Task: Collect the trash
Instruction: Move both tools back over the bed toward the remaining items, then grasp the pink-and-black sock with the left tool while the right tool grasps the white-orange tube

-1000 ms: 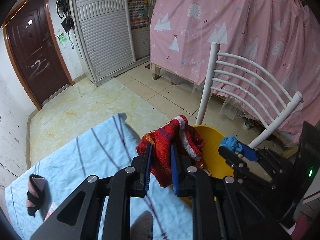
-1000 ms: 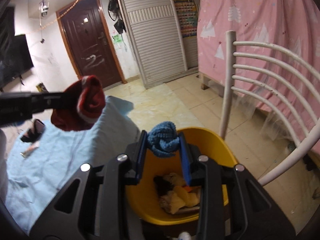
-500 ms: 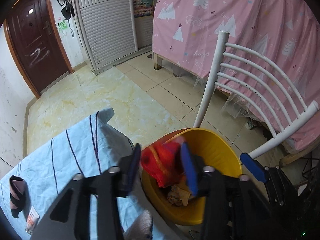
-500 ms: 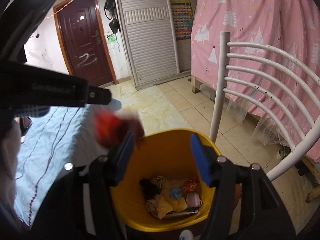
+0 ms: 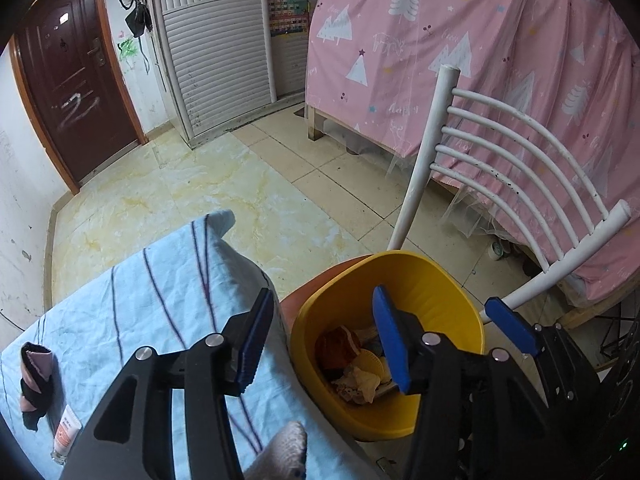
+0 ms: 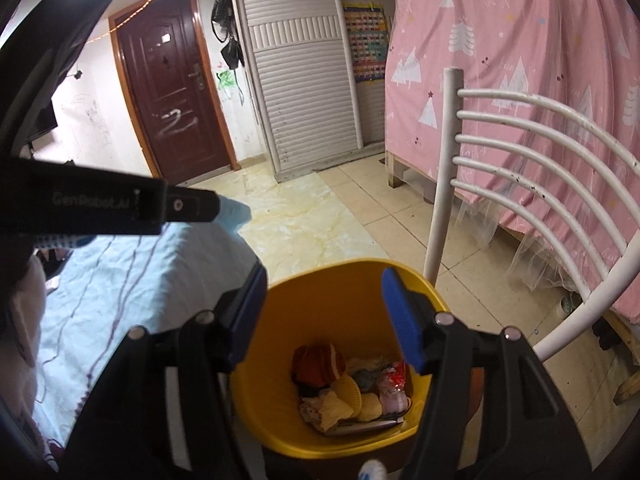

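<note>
Yellow bin (image 6: pixel 340 292) as landmark: left gripper (image 5: pixel 320 340) and right gripper (image 6: pixel 324 312) poised over its mouth, jaws just spread and empty, to drop trash inside. Red knit piece (image 6: pixel 318 364) now at its bottom; black-and-pink bundle (image 5: pixel 36 380) well left on striped cloth (image 5: pixel 160 300), uncollected.

I see a yellow bin (image 6: pixel 352 296) of smooth, slightly glossy plastic; inside it lie a red knitted cloth (image 6: pixel 318 364), woolly and matt, and crumpled paper-like scraps. To its left a light blue sheet (image 5: pixel 160 300) of creased matt cloth covers the near surface, with a small plastic tube (image 5: pixel 66 436) on it. On the right, the white chair back (image 5: pixel 516 168) looks like painted metal, chipped in spots. The far door (image 5: pixel 76 80) is dark glossy wood, and the floor tiles (image 5: pixel 240 196) shine.
</note>
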A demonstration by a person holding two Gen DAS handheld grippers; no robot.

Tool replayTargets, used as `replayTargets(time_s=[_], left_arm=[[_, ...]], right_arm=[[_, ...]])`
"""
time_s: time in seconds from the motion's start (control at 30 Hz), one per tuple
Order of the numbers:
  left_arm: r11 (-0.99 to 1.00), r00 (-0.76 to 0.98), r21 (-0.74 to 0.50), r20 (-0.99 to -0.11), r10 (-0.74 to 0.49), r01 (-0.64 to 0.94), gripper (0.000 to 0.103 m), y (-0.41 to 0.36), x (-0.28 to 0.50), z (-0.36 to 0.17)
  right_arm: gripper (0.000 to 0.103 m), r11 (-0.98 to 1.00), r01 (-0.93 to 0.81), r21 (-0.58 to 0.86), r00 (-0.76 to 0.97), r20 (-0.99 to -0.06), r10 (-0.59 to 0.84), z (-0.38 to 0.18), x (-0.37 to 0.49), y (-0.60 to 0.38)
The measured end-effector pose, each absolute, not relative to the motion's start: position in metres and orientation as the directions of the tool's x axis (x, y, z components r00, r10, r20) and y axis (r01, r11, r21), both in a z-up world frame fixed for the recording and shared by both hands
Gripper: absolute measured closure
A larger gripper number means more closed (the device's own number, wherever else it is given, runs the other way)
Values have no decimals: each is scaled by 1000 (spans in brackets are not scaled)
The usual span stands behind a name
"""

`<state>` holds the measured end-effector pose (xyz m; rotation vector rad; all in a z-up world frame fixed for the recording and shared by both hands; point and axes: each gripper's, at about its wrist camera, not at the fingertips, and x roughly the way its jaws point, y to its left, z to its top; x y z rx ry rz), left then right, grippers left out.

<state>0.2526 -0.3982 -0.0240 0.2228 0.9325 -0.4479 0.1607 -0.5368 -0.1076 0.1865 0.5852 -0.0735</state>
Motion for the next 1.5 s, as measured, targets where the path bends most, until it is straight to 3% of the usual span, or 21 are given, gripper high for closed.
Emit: replayTargets(time_s=[0.97, 1.5], left_arm=[[961, 639, -9, -746, -191, 277, 52, -218, 247, 26], [988, 613, -38, -781, -122, 149, 47, -117, 260, 2]], right_arm=[[38, 997, -80, 7, 851, -521, 72, -47, 159, -413], [26, 967, -243, -74, 805, -572, 158, -42, 166, -331]])
